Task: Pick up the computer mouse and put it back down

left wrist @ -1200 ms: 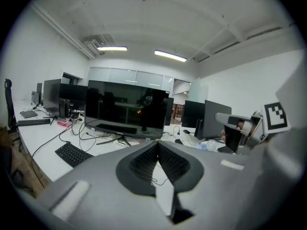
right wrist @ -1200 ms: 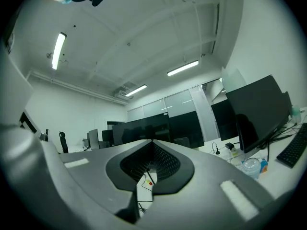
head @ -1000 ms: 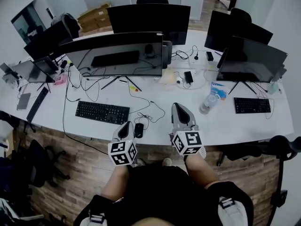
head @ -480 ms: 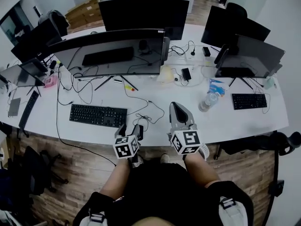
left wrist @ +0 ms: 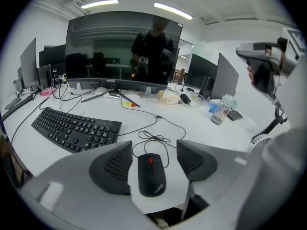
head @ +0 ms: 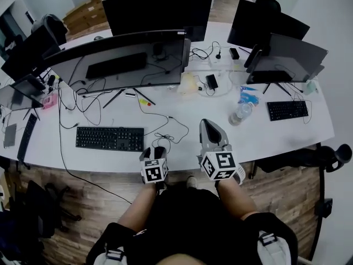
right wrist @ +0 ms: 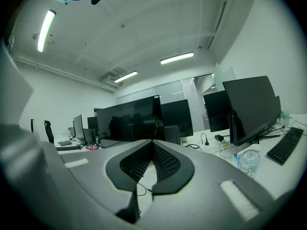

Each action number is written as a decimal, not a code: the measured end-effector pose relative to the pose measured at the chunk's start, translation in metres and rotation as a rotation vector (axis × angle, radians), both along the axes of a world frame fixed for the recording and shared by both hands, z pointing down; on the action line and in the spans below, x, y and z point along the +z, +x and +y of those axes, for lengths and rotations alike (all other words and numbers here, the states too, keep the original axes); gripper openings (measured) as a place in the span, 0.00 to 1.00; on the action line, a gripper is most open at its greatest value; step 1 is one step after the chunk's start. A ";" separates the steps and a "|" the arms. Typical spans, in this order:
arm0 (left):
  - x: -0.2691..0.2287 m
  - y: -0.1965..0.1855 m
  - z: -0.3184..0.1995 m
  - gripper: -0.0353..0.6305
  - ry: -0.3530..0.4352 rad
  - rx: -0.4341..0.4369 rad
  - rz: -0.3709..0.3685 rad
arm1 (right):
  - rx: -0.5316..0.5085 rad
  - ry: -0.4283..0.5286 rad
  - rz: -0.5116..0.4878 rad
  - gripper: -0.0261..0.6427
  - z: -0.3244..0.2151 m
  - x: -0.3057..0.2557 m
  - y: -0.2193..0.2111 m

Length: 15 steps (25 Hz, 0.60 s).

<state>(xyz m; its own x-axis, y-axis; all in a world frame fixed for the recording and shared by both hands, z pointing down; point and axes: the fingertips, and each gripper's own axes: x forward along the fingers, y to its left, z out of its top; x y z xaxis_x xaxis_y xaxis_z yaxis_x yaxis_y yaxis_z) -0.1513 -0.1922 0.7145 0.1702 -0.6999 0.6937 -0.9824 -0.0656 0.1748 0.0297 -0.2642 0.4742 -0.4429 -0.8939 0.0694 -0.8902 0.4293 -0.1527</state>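
The black computer mouse (left wrist: 151, 175) with a red wheel lies on the white desk (left wrist: 201, 123) near its front edge, its cable curling away behind it. My left gripper (left wrist: 154, 150) points down over it. Its jaws are opening and stand either side of the mouse, and neither pad touches it. In the head view the left gripper (head: 155, 152) covers most of the mouse. My right gripper (head: 207, 125) hovers level over the desk edge to the right of the mouse, with nothing in it. In its own view the right gripper (right wrist: 152, 143) has its tips together.
A black keyboard (head: 109, 138) lies left of the mouse, also seen as the keyboard (left wrist: 76, 128) in the left gripper view. A wide curved monitor (head: 121, 62) stands behind it. A water bottle (head: 238, 115) and a second keyboard (head: 287, 110) sit to the right. Loose cables (head: 171, 128) cross the desk.
My left gripper has come down onto the mouse at the desk's front edge, and its jaws have gone from shut to wide apart. The right gripper has hardly moved.
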 end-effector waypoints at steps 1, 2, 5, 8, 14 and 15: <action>0.005 0.002 -0.001 0.52 -0.009 0.007 -0.003 | 0.005 -0.004 0.004 0.04 0.000 0.002 0.002; 0.011 0.003 -0.002 0.52 -0.019 0.015 -0.006 | 0.010 -0.007 0.008 0.04 0.000 0.003 0.003; 0.028 0.008 -0.005 0.52 -0.050 0.038 -0.022 | 0.025 -0.016 0.022 0.04 0.001 0.007 0.010; 0.037 0.014 -0.006 0.52 -0.072 0.039 -0.024 | 0.040 -0.021 0.036 0.04 0.003 0.010 0.018; 0.062 0.018 -0.004 0.52 -0.090 0.059 -0.079 | 0.064 -0.040 0.056 0.04 0.008 0.017 0.033; 0.066 0.017 -0.004 0.52 -0.090 0.065 -0.095 | 0.067 -0.042 0.058 0.04 0.008 0.018 0.035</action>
